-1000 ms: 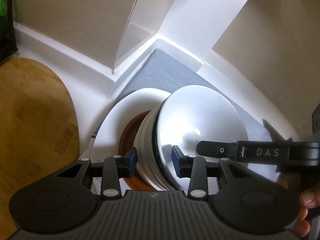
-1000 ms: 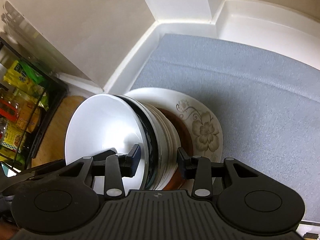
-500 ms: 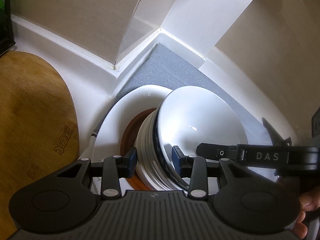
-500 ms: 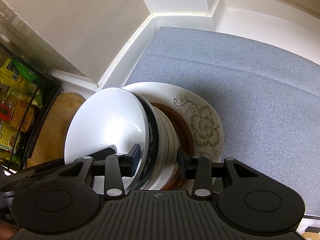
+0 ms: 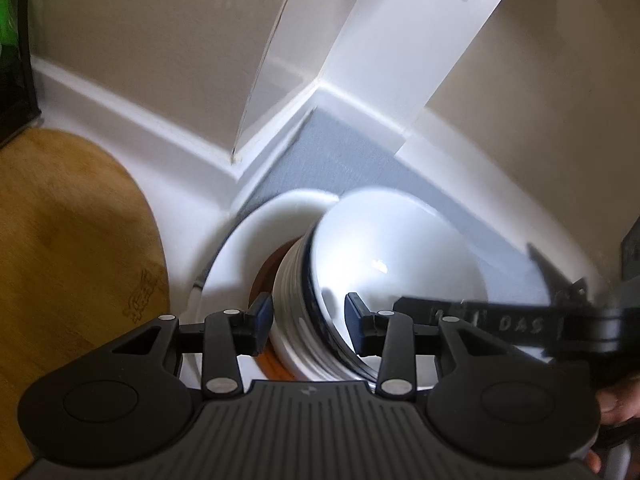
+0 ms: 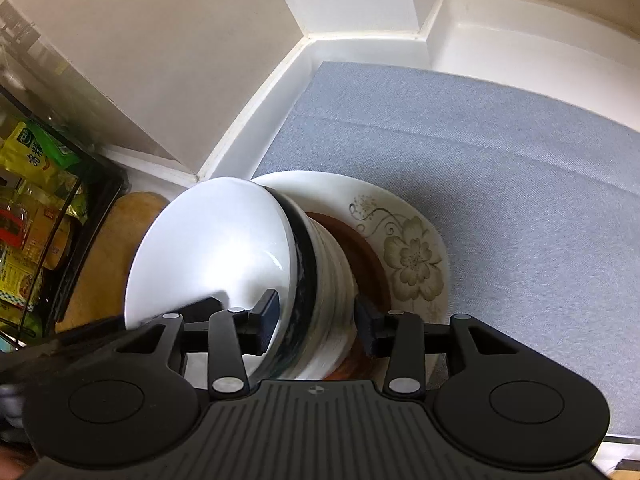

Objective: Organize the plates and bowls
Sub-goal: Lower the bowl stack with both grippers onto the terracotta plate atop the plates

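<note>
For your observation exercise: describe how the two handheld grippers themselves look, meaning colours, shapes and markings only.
The left gripper and the right gripper look alike: matte black, with a ribbed grey-black body, two round discs, linkage bars with silver rivets, and dark blue pads on the fingertips. In the left wrist view, the other gripper's side carries pale "DAS" lettering. No cables or sleeves show.

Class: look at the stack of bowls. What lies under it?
Under the bowl stack a brown dish shows, and beneath that a white flowered plate on the grey mat. The stack hides both middles, and anything between them.
</note>
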`<action>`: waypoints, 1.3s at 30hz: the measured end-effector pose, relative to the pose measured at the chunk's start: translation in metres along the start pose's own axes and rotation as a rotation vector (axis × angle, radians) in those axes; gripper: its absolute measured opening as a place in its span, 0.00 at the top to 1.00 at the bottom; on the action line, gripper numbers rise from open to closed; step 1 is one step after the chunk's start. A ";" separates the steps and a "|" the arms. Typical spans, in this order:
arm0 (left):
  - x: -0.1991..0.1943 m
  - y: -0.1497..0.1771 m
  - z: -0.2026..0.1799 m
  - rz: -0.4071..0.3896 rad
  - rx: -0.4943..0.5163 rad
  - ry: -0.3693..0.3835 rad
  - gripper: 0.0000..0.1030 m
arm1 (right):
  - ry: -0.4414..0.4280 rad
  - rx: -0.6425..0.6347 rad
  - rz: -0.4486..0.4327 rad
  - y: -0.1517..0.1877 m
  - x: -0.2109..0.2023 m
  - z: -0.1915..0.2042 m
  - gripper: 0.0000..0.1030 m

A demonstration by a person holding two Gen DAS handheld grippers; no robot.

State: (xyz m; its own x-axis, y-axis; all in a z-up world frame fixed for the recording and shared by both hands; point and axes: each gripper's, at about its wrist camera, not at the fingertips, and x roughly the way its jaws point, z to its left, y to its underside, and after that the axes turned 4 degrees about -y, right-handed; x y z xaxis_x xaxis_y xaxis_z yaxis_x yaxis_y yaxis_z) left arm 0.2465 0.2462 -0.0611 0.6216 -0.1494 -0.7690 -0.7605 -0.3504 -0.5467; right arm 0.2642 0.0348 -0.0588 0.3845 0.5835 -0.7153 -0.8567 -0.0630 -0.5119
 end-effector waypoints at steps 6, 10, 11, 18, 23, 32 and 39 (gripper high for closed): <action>-0.030 0.001 0.009 -0.071 0.010 -0.006 0.55 | 0.026 -0.025 -0.074 0.012 -0.019 0.004 0.56; -0.035 0.001 0.014 -0.067 0.022 -0.003 0.51 | 0.046 -0.056 -0.131 0.019 -0.032 0.010 0.56; -0.036 0.001 0.014 -0.067 0.026 -0.003 0.51 | 0.049 -0.054 -0.139 0.019 -0.033 0.010 0.56; -0.051 -0.001 0.017 -0.103 0.033 0.052 0.51 | 0.071 -0.019 -0.209 0.023 -0.048 0.006 0.56; -0.061 -0.004 0.038 -0.193 -0.021 0.071 0.51 | 0.050 0.040 -0.299 0.039 -0.068 -0.003 0.53; -0.003 -0.002 0.066 -0.082 -0.062 0.018 0.67 | 0.086 0.119 -0.392 0.056 -0.073 -0.023 0.53; 0.022 0.008 0.073 -0.028 -0.064 0.017 0.67 | 0.093 0.221 -0.294 0.063 -0.036 -0.043 0.53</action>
State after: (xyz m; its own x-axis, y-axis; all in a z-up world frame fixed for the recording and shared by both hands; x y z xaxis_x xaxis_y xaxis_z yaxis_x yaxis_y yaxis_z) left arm 0.2402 0.3075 -0.1067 0.6458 -0.1539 -0.7478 -0.7297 -0.4128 -0.5451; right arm 0.2109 -0.0256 -0.0859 0.6459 0.4741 -0.5983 -0.7546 0.2783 -0.5942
